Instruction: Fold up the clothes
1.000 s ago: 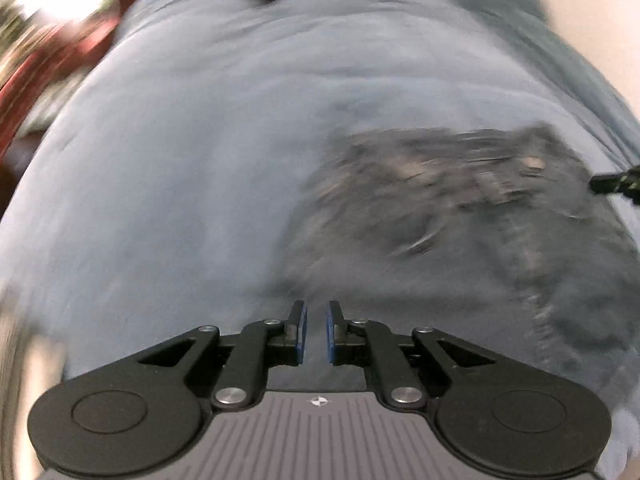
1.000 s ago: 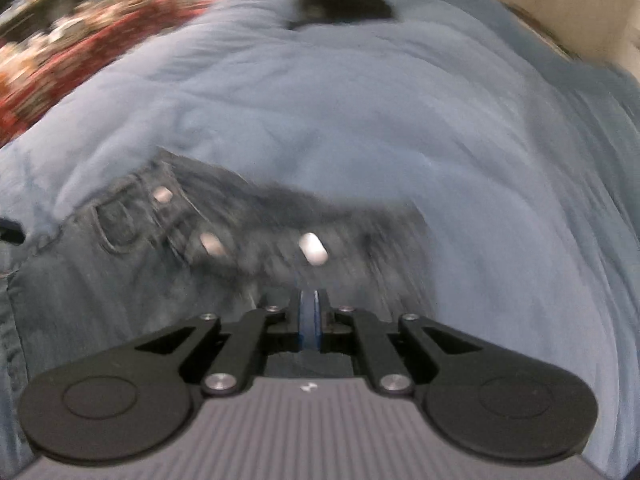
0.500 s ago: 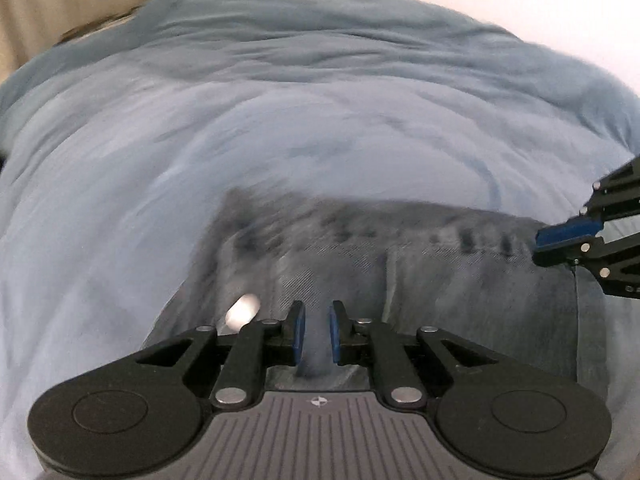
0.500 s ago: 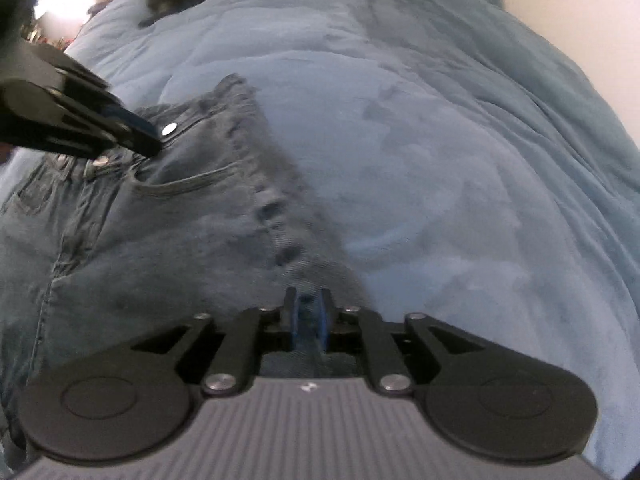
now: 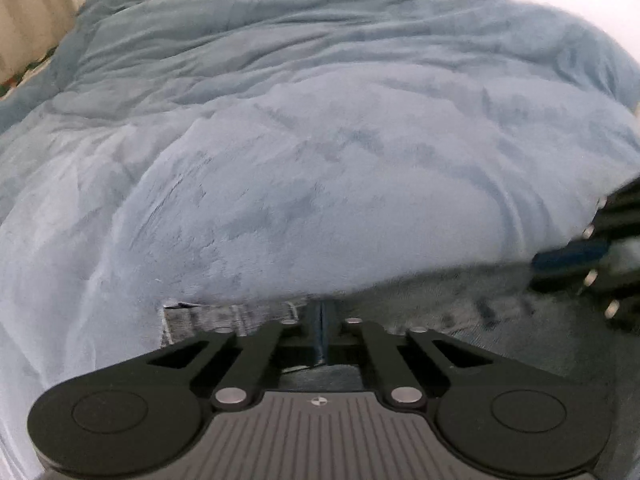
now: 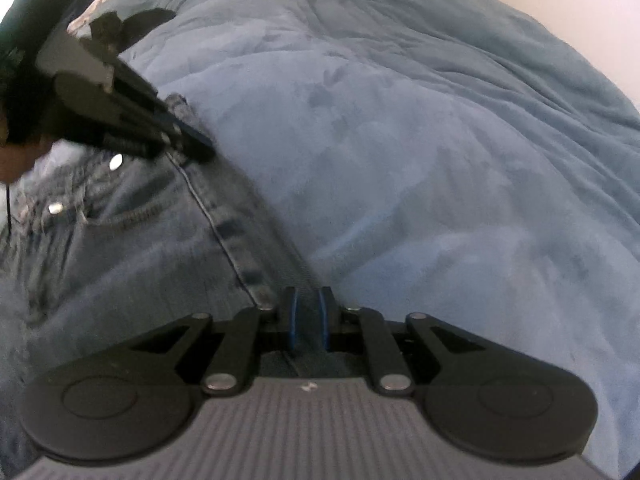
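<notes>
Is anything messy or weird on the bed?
Nothing looks wrong. The jeans lie on the blue blanket, a bit rumpled, with both tools at the waistband edge. A dark thing sits far off; too blurry to name.

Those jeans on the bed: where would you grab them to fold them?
By the waistband, one end each, coming down from above: it is a thick, straight edge, lying flat on the blue blanket. The left gripper and the right gripper are both there.
</notes>
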Motion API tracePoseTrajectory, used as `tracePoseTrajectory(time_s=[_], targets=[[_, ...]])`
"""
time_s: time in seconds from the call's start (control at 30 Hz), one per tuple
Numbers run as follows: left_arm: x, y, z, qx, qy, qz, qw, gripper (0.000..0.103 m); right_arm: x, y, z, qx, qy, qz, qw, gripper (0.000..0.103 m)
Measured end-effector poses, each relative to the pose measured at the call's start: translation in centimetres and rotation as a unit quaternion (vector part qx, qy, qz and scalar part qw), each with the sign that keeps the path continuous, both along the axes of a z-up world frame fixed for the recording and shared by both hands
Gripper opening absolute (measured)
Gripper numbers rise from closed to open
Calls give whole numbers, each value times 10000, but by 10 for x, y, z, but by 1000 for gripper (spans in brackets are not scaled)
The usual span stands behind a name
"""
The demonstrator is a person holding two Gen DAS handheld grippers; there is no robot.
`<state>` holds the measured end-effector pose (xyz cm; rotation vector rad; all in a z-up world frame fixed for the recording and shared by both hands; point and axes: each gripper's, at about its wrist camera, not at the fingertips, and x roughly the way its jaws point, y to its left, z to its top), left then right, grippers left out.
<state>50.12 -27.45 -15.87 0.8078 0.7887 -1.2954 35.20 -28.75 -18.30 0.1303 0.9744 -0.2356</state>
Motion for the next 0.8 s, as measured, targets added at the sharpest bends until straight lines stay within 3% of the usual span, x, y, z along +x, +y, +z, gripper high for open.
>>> tracePoseTrajectory(time_s=[0.1,0.13,0.17,0.27,0.37,0.53,0.73,0.8], targets=[[4,3,-3,94,-180,-204,9996,4,-11,0,-1,-49,91,3,9999,10],[7,4,-2,112,-354,-147,9992,8,-14,-1,-1,-63,126,6,9999,10],[12,6,0,115,-440,-97,9989,3,-18,-2,0,-62,152,-13,9999,10],[25,9,2,149,-304,-56,9994,3,-25,-3,1,-19,206,-87,9997,10],[21,6,-2,198,-452,-255,9985,3,-28,-2,1,-32,243,-118,9996,10],[35,6,3,136,-52,-10,9999,3,-40,1,5,-70,234,-84,9997,9],[36,11,5,41,12,84,10000,3,-43,-5,8,-29,251,-118,9996,9],[50,8,-3,94,383,285,9988,4,-46,-6,5,-8,260,-181,9995,9]])
